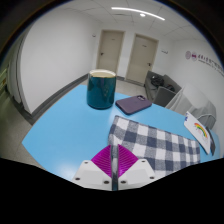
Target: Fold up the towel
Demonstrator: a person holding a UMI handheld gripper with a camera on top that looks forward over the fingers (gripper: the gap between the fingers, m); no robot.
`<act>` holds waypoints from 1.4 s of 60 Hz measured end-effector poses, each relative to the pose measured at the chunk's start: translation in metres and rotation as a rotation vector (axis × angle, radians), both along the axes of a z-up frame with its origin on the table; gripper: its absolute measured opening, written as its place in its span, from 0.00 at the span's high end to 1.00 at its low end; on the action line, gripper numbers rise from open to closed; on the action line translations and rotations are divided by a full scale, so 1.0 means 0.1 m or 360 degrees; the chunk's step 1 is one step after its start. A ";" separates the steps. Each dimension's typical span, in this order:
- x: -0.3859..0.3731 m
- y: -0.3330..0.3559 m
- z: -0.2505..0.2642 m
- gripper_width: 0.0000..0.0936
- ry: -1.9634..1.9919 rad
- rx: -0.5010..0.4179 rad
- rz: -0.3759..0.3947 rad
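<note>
A grey-and-white checked towel (160, 140) lies on the light blue table (70, 125), just ahead and to the right of my fingers. My gripper (115, 153) is low over the table's near edge. Its magenta pads (100, 160) meet with only a thin line between them. The towel's near corner runs down into that line, so the fingers are shut on the towel's corner. The rest of the towel spreads flat away to the right.
A dark teal canister (100, 90) with a pale lid stands beyond the fingers. A purple flat case (133, 103) lies to its right. A white and yellow object (201, 127) sits past the towel. A grey bin (160, 88) and two doors stand behind.
</note>
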State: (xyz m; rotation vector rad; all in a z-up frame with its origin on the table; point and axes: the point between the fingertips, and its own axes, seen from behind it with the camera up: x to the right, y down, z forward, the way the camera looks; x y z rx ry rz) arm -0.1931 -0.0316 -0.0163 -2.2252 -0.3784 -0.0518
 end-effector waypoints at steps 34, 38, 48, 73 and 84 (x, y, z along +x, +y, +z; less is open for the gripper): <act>2.27 0.05 1.24 0.97 0.0389 0.0163 -0.0435; 2.63 0.00 1.07 0.96 0.0413 0.0107 -0.0534; 3.11 -0.06 0.59 0.96 0.0334 -0.0023 -0.0667; 2.82 -0.75 1.14 0.12 0.0311 0.0134 -0.0735; 2.42 -1.39 1.58 0.10 0.0324 0.0199 -0.0672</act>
